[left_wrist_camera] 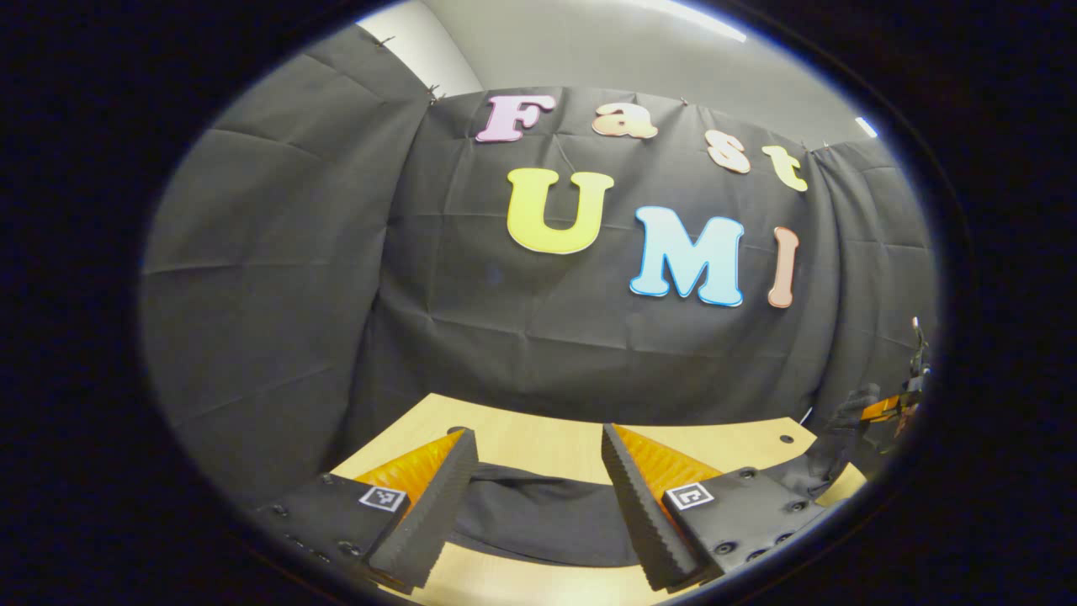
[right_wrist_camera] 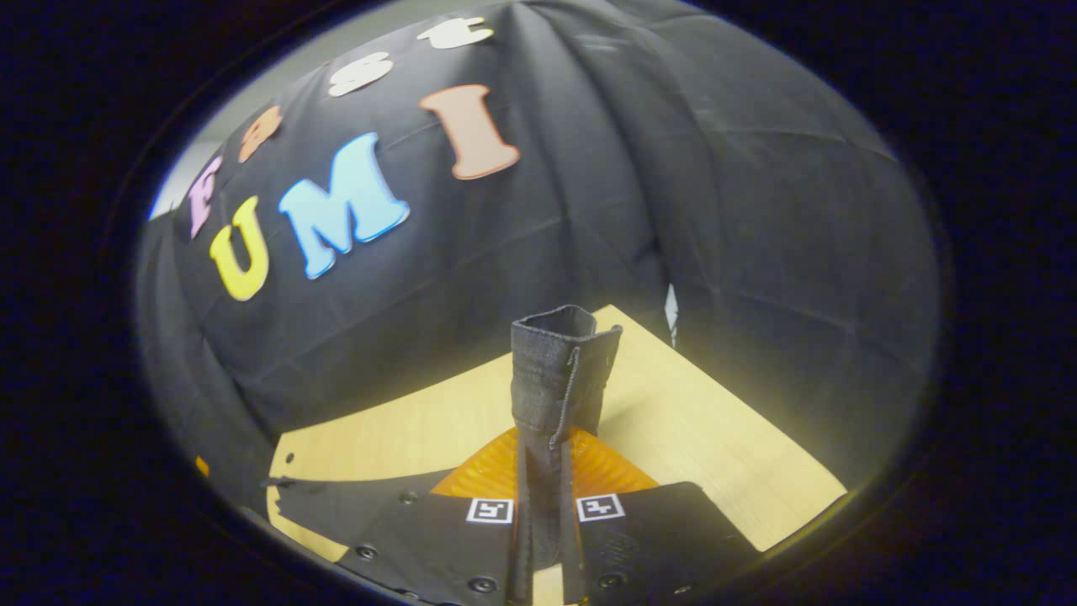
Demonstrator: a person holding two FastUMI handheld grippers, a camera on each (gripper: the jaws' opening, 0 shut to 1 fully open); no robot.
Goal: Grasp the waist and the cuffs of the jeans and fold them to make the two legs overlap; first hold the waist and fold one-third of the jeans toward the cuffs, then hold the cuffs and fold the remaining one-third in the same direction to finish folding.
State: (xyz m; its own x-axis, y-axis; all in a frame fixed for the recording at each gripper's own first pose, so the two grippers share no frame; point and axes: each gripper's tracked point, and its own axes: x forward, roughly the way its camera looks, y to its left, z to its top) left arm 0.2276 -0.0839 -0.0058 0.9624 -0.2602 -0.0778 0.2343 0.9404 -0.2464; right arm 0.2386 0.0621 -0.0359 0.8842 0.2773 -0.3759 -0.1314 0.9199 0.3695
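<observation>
In the right gripper view, the right gripper (right_wrist_camera: 545, 513) is clenched on a stitched hem of the dark denim jeans (right_wrist_camera: 557, 370), which stands up between its fingers above the pale wooden table (right_wrist_camera: 715, 446); whether this is a cuff or the waist is hard to tell. In the left gripper view, the left gripper (left_wrist_camera: 538, 505) is released, its fingers spread wide just above a dark fold of the jeans (left_wrist_camera: 547, 513) lying on the near part of the table (left_wrist_camera: 538, 442). The risk, as I judge it: the right side lifts alone, the cloth drags and twists, and the legs fail to overlap. The thick hem could also slip from the narrow pinch.
</observation>
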